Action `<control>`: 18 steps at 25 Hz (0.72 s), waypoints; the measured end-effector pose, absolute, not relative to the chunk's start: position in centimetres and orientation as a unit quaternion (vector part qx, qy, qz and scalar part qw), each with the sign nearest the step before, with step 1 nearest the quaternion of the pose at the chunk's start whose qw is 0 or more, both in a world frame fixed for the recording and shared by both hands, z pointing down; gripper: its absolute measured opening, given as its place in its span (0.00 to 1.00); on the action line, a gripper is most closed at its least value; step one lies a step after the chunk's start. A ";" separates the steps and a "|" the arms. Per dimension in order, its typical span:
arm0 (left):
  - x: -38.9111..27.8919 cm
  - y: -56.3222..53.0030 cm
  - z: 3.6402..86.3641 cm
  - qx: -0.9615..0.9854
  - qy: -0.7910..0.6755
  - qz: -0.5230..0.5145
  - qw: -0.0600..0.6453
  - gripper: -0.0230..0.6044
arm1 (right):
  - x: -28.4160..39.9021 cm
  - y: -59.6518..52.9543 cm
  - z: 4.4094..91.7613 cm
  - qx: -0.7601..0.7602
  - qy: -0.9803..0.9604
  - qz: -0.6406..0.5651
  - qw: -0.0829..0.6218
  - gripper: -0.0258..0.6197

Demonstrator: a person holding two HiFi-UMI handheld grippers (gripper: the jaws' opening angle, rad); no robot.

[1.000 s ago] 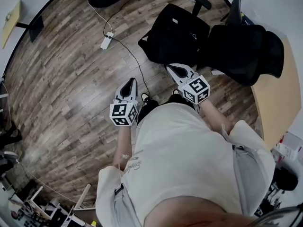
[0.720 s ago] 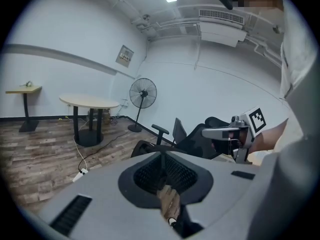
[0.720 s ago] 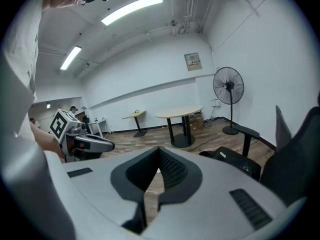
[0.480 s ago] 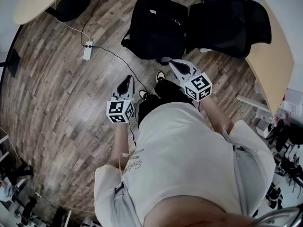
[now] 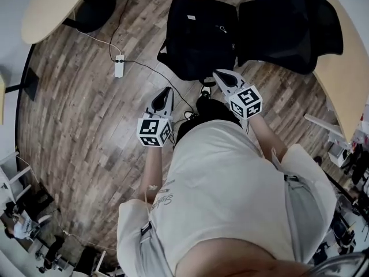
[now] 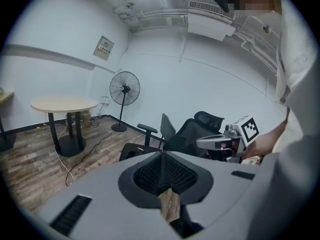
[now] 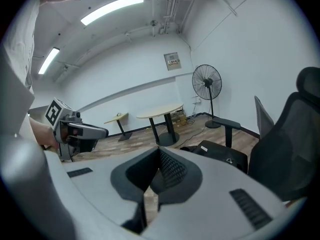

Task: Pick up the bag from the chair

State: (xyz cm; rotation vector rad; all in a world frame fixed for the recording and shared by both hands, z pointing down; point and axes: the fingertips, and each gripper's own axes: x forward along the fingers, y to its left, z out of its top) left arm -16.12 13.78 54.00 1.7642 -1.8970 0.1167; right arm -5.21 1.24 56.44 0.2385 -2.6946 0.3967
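**Black bag on an office chair, two closed grippers held short of it**

A black bag [image 5: 202,36] is seen lying on the seat of a black office chair [image 5: 291,22], at the top of the head view, above a plank floor [image 5: 75,114]. A small white label [image 5: 189,18] is fixed to the bag's top, but its print is too small to be read.

The left gripper [image 5: 166,91] and the right gripper [image 5: 221,75] are held out toward the chair by a person in a pale shirt [image 5: 219,195]. The bag is touched by neither. The right gripper's tip is shown just below the bag's near edge, and the left one is set farther off, over the floor. In both gripper views the jaws are pressed together, with nothing caught between them.

A cube with black-and-white square markers is carried on each gripper. Cursive lettering on the shirt is only partly shown and cannot be read. A white power strip [image 5: 119,66] with its cable is seen on the floor, left of the chair.
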 end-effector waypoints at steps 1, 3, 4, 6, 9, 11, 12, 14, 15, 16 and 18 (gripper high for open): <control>-16.5 13.3 53.8 0.656 -0.703 0.050 0.270 0.09 | -5.9 0.5 56.3 0.085 -0.967 0.141 0.197 0.03; -17.3 12.4 53.7 0.657 -0.700 0.066 0.270 0.09 | -7.0 -0.8 56.1 0.085 -0.970 0.134 0.186 0.03; -17.6 11.8 53.8 0.658 -0.699 0.073 0.270 0.09 | -7.2 -1.4 56.1 0.085 -0.971 0.130 0.183 0.03; -17.9 10.4 53.8 0.660 -0.696 0.084 0.270 0.09 | -7.2 -2.8 56.2 0.087 -0.972 0.129 0.179 0.03; -18.1 7.7 53.8 0.663 -0.694 0.095 0.266 0.09 | -6.1 -5.1 56.8 0.099 -0.970 0.131 0.181 0.03; -18.1 6.1 53.9 0.663 -0.695 0.097 0.262 0.09 | -5.1 -6.2 57.7 0.106 -0.968 0.118 0.195 0.03; -18.1 5.5 53.9 0.663 -0.694 0.096 0.263 0.09 | -4.6 -6.5 58.2 0.108 -0.966 0.116 0.203 0.03; -17.8 4.6 54.3 0.669 -0.687 0.097 0.268 0.09 | -3.7 -6.8 59.1 0.114 -0.963 0.126 0.210 0.03; -17.6 4.2 54.5 0.673 -0.681 0.102 0.270 0.09 | -3.3 -6.9 59.3 0.118 -0.961 0.134 0.212 0.03; -17.5 3.8 54.7 0.679 -0.674 0.109 0.271 0.09 | -3.0 -7.1 59.5 0.124 -0.959 0.141 0.212 0.03; -17.3 3.3 54.9 0.689 -0.661 0.122 0.272 0.09 | -2.5 -7.5 59.8 0.137 -0.955 0.155 0.211 0.03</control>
